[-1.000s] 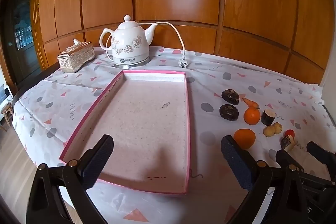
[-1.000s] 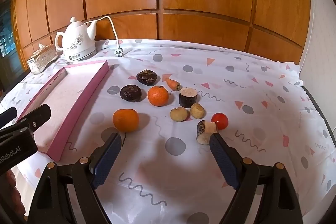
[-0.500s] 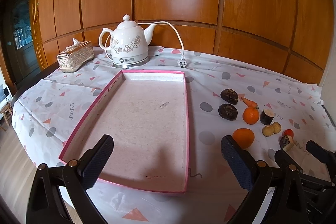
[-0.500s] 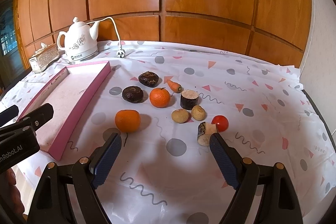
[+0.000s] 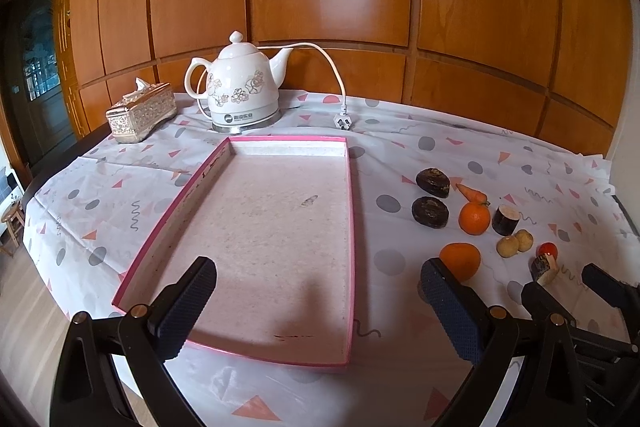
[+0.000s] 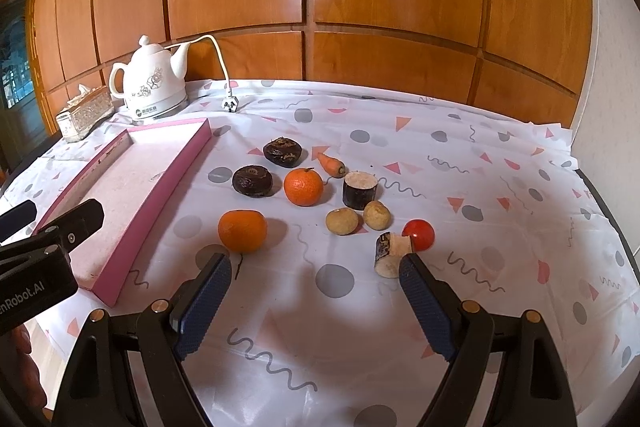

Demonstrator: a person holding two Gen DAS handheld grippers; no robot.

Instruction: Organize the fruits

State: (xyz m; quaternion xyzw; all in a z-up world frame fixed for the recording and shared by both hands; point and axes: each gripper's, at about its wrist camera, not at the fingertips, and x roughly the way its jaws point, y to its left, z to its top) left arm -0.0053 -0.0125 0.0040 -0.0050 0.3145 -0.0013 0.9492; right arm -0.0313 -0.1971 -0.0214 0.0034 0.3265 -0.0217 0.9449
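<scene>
- Wood-panelled wall behind; table under a white cloth [image 6: 460,155] w/ grey dots, pink triangles, squiggles.
- Pink-rimmed tray [image 5: 351,227] lies on the left part of the cloth, nothing in it.
- Behind the tray: white floral kettle [image 5: 242,87], its cord & plug [image 5: 344,123] loose on the cloth; ornate tissue box [image 5: 142,113] to the kettle's left.
- Fruit etc. all on the cloth, right of the tray, none inside: two dark wrinkled lumps [image 6: 282,151] [image 6: 253,181], small carrot [image 6: 331,163], far orange [image 6: 303,187], near orange [image 6: 242,231] closest to the tray's side.
- Also a dark-skinned cut chunk [image 6: 360,190], two tan round pieces [image 6: 342,221] [image 6: 377,215] just beside each other, red tomato [image 6: 418,235] touching a second cut stub [image 6: 390,255].
- Left gripper [image 5: 316,301] over the tray's near end, jaws wide apart, holding nothing.
- Right gripper [image 6: 315,285] above the cloth in front of the fruit, jaws spread wide, nothing between; near orange just beyond its left pad, stub by its right pad.
</scene>
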